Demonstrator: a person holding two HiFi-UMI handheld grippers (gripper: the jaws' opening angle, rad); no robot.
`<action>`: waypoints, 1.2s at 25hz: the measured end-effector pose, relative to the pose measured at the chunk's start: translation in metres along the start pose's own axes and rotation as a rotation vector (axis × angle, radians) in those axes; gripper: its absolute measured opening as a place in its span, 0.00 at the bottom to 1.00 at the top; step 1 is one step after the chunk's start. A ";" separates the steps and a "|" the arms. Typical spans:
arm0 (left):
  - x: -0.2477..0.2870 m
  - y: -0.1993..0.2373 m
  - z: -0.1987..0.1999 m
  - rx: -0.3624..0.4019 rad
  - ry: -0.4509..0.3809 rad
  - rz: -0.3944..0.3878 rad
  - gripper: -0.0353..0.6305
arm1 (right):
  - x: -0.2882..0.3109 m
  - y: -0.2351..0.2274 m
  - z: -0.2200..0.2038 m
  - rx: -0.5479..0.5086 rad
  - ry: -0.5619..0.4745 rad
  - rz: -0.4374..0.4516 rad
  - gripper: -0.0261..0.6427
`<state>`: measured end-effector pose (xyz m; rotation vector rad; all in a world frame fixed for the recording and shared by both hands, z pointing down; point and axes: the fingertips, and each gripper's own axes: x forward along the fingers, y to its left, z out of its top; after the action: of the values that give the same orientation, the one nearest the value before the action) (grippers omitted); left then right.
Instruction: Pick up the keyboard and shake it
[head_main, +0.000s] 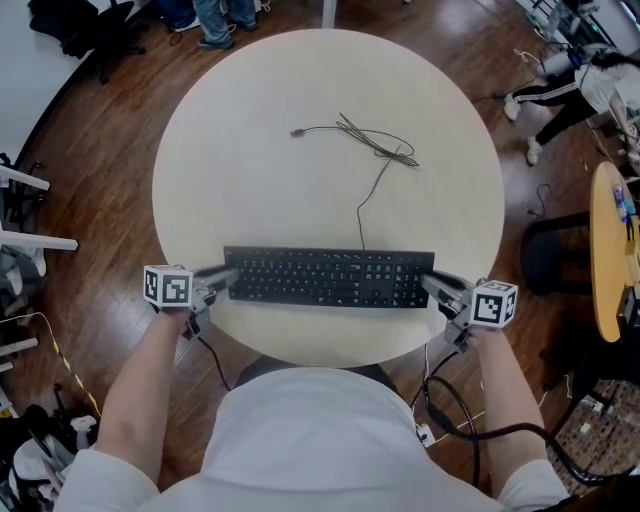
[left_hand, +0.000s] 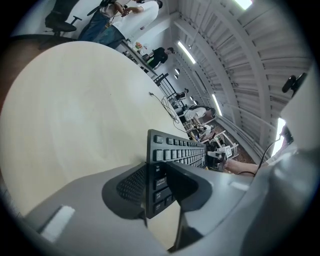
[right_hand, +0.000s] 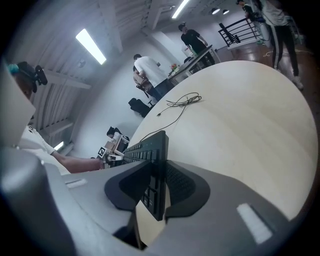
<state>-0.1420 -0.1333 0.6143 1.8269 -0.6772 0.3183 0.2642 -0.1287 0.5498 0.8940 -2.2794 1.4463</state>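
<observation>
A black keyboard (head_main: 330, 277) lies across the near part of the round cream table (head_main: 300, 90), and its grey cable (head_main: 375, 140) loops away toward the far side. My left gripper (head_main: 228, 278) is at the keyboard's left end. In the left gripper view the gripper (left_hand: 157, 185) has both pads pressed on the keyboard (left_hand: 175, 147), one on the keys and one on the underside. My right gripper (head_main: 432, 285) is at the right end. The right gripper view shows that gripper (right_hand: 157, 187) clamping the edge of the keyboard (right_hand: 145, 150) the same way.
A black chair (head_main: 550, 250) and a yellow round table (head_main: 610, 250) stand to the right on the wooden floor. People stand beyond the table's far edge. Cables trail on the floor by my right arm (head_main: 470, 420). White furniture legs (head_main: 25, 240) are at the left.
</observation>
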 end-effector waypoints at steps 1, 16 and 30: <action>0.003 -0.004 -0.001 -0.011 0.002 -0.016 0.23 | -0.006 0.003 0.001 0.006 -0.005 0.003 0.18; 0.038 -0.021 -0.010 -0.120 0.072 -0.103 0.24 | -0.068 0.077 0.042 0.110 -0.174 0.208 0.15; 0.073 -0.042 0.002 0.000 0.185 -0.046 0.26 | -0.098 0.131 0.112 0.081 -0.263 0.222 0.15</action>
<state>-0.0586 -0.1467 0.6191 1.7838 -0.5061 0.4510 0.2630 -0.1555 0.3532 0.9273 -2.5995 1.6066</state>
